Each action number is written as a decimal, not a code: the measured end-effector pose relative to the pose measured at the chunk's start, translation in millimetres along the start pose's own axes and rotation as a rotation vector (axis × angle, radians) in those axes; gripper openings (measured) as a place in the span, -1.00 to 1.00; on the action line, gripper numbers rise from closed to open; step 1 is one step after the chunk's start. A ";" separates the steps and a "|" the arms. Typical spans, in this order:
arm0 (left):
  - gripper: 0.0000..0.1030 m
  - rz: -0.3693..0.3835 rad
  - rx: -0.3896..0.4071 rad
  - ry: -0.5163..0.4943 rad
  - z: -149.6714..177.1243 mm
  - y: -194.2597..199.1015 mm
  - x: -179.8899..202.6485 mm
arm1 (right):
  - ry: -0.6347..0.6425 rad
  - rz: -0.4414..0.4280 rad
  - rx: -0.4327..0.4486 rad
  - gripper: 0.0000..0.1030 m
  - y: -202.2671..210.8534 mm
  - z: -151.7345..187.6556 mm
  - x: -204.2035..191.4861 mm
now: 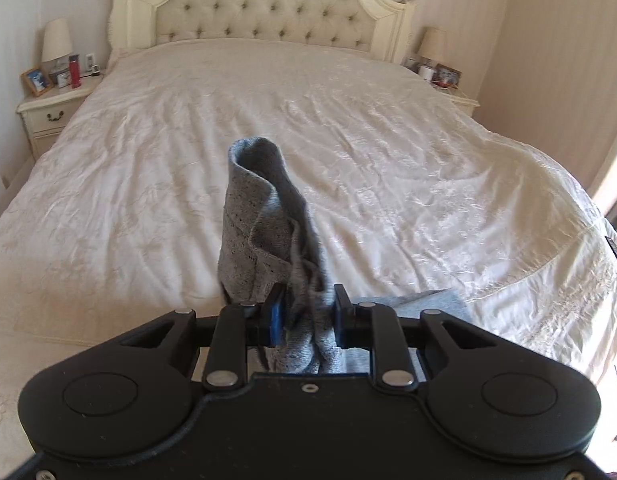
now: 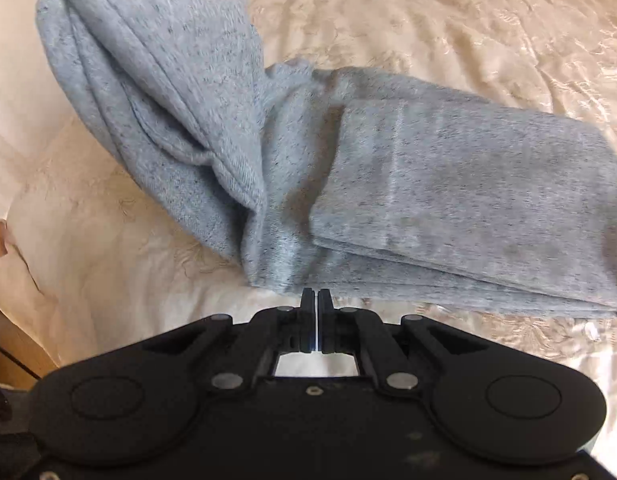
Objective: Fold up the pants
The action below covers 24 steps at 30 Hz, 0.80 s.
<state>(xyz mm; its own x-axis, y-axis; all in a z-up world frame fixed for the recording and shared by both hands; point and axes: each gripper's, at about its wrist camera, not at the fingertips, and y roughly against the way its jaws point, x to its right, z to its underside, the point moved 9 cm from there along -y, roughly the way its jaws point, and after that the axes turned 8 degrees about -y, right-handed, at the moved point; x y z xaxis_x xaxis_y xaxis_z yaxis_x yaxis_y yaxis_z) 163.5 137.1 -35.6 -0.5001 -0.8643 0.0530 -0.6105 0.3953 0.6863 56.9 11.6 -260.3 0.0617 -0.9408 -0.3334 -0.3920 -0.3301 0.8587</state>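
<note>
The pants (image 2: 348, 168) ran off the top edge in the right wrist view, so where the raised part ended stayed unseen. Their near edge was smeared by motion — the weave there could not be read. In the left wrist view the gripper's (image 1: 308, 312) body hid the cloth below its fingers. Left of the headboard (image 1: 264, 4), the small things on the nightstand (image 1: 48, 112) were too small to name — bar a lamp.

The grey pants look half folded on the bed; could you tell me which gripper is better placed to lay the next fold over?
Left, probably. The left gripper already grips a bunched end of the pants, raised off the bedspread. The right gripper is shut and empty beside the cloth's edge.
</note>
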 end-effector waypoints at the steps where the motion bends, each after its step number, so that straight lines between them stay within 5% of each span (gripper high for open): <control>1: -0.71 0.024 0.008 -0.015 -5.4 -7.4 19.3 | -0.015 0.005 0.010 -0.93 9.6 -1.9 12.4; 7: -0.82 0.196 -0.058 -0.031 -5.4 -88.9 134.4 | -0.128 0.076 0.035 -0.92 47.3 -8.7 96.4; 10: -0.77 0.215 -0.144 0.008 10.9 -114.3 164.6 | -0.173 0.089 0.040 -0.82 60.3 -12.3 132.9; 17: -0.70 -0.019 -0.264 0.143 57.5 -115.2 109.8 | -0.202 0.064 0.079 -0.52 75.1 -51.1 179.2; 24: -0.70 -0.252 -0.386 0.359 113.2 -95.8 20.0 | -0.213 -0.046 0.088 -0.31 46.2 -120.4 166.9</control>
<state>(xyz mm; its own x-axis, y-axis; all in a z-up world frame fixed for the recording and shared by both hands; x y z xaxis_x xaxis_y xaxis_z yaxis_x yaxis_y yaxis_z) 142.5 117.1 -182.4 -0.0877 -0.9949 0.0499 -0.3821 0.0799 0.9207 159.6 -170.0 -229.4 -0.1102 -0.8840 -0.4544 -0.4724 -0.3557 0.8064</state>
